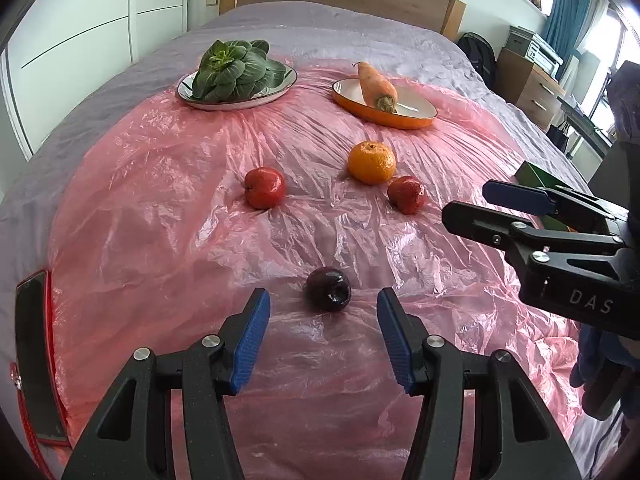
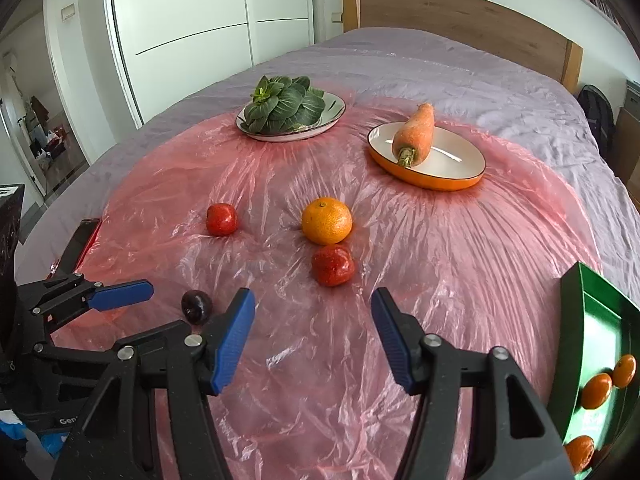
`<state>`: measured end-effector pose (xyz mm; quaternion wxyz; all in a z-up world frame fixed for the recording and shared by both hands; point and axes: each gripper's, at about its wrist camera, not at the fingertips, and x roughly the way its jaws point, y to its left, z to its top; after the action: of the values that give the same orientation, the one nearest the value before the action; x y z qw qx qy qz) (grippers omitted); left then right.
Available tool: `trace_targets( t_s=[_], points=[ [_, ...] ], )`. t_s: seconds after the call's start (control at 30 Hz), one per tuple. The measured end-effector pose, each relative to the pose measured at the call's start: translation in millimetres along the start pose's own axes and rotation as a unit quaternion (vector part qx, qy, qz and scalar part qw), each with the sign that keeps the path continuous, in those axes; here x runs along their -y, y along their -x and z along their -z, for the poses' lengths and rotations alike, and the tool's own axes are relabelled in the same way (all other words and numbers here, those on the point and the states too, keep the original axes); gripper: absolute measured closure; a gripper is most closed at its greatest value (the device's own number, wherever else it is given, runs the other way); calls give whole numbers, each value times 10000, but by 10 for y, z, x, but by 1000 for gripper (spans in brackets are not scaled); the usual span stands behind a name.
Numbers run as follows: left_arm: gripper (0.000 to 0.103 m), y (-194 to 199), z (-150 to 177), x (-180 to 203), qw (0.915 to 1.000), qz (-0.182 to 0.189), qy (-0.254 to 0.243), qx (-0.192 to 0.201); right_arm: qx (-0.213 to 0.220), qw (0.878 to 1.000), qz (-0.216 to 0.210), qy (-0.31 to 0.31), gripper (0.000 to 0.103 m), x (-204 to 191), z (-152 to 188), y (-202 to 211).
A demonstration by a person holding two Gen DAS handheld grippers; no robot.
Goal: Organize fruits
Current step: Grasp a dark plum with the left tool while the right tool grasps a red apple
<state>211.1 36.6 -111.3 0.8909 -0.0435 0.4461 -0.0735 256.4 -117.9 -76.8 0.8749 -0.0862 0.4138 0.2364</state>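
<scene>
A dark plum (image 1: pixel 329 289) lies on the pink plastic sheet (image 1: pixel 180 208) just ahead of my open, empty left gripper (image 1: pixel 323 312); it also shows in the right wrist view (image 2: pixel 197 306). Farther off lie an orange (image 1: pixel 371 162), a red fruit (image 1: pixel 265 187) to its left and another red fruit (image 1: pixel 407 194) beside it. In the right wrist view the orange (image 2: pixel 327 220) and the near red fruit (image 2: pixel 333 265) lie ahead of my open, empty right gripper (image 2: pixel 313 310). A green tray (image 2: pixel 600 344) at the right holds three oranges (image 2: pixel 596 390).
A white plate (image 1: pixel 280 88) of leafy greens (image 1: pixel 234 70) and an orange dish (image 1: pixel 400 118) with a carrot (image 1: pixel 376 86) stand at the back. A phone (image 1: pixel 38 364) lies at the left edge of the bed. A wooden headboard and wardrobe stand behind.
</scene>
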Motion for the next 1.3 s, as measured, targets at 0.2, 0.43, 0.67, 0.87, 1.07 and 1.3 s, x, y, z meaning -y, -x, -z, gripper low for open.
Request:
trace_targets(
  t_s=[0.2, 0.43, 0.67, 0.87, 1.07, 1.3],
  points=[
    [54, -136, -28, -18, 9998, 181, 29, -47, -68, 10000, -15, 45, 0, 51, -59, -270],
    [69, -215, -10, -58, 9991, 411, 49, -126, -137, 9998, 7, 135, 13, 93, -163, -486],
    [73, -260, -7, -49, 9989, 445, -20, -124, -217, 9997, -26, 113, 21, 146, -154, -617],
    [74, -296, -16, -80, 9986, 486, 20, -191, -347, 9992, -88, 162, 38, 162, -119, -747],
    [74, -336, -39, -86, 9985, 465, -14, -272, -340, 9992, -96, 190, 40, 164, -113, -779],
    [81, -356, -54, -36, 9990, 253, -134, -334, -269, 9994, -86, 221, 58, 174, -111, -780]
  ],
)
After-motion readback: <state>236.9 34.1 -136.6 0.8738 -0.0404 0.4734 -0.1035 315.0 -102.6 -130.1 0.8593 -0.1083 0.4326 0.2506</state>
